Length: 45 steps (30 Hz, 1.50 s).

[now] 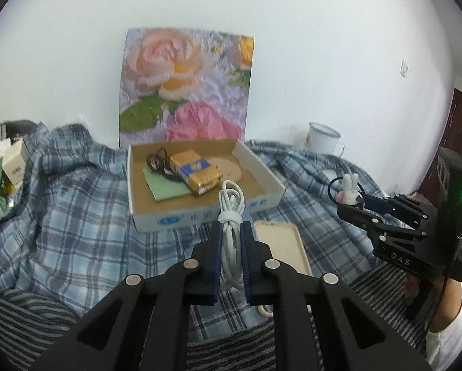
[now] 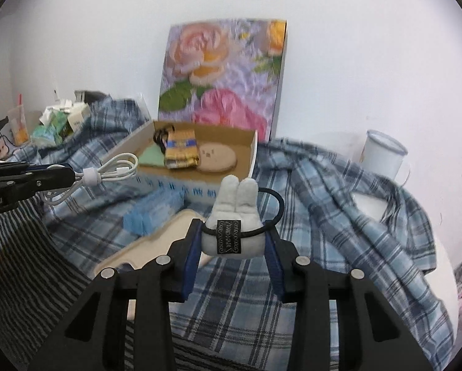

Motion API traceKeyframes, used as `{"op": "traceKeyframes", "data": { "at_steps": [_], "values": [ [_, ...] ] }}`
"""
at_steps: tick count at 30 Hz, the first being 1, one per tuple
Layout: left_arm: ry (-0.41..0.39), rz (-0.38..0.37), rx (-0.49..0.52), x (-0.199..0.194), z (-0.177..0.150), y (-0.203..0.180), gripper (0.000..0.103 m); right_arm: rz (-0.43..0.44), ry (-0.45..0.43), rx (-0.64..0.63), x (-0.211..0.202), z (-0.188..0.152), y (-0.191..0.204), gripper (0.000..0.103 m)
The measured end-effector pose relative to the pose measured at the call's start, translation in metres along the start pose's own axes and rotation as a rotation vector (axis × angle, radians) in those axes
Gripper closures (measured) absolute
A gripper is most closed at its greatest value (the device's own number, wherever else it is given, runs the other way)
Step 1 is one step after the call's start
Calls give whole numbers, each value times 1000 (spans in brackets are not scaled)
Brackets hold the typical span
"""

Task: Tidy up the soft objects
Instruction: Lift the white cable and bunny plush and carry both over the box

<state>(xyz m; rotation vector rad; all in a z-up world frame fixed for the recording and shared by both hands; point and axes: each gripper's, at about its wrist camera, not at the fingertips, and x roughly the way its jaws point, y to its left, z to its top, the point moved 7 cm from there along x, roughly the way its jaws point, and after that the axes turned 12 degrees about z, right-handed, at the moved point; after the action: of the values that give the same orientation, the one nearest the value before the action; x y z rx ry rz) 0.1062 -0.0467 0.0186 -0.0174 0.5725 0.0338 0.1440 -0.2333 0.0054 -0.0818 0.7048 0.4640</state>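
My left gripper (image 1: 231,225) is shut on a coiled white cable (image 1: 231,204), lifted just in front of the open cardboard box (image 1: 169,219). In the right wrist view the same cable (image 2: 113,170) sticks out of the left gripper (image 2: 71,174) at the far left. My right gripper (image 2: 234,228) is shut on a small grey plush bunny (image 2: 234,213) with a black elastic loop, held above the plaid cloth (image 2: 323,216). The bunny (image 1: 349,190) and right gripper (image 1: 348,205) show at the right of the left wrist view. The box (image 2: 252,157) holds a yellow-blue packet (image 1: 193,170), a green pad and a round beige pad.
A beige phone case (image 1: 280,247) and a blue tissue pack (image 2: 150,213) lie on the cloth in front of the box. A floral picture (image 1: 184,86) leans on the wall behind it. A white enamel mug (image 2: 382,154) stands at the right; small cartons clutter the far left.
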Motion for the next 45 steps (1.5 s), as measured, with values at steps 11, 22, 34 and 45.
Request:
{"op": "traceKeyframes", "data": {
  "at_steps": [11,22,34,45],
  "values": [
    [-177,68,-3,-51,55,7,91,-4,-171,-96,-54,58,29,65],
    [-337,94,32,-108,114,8,91,72,-317,-187,-103,121,60,65],
    [-440,164,50,-131,161,8,91,108,-517,-226,-146,189,79,65],
    [-519,177,30,-133,203,11,91,116,-613,-283,-154,235,91,65]
  ]
}}
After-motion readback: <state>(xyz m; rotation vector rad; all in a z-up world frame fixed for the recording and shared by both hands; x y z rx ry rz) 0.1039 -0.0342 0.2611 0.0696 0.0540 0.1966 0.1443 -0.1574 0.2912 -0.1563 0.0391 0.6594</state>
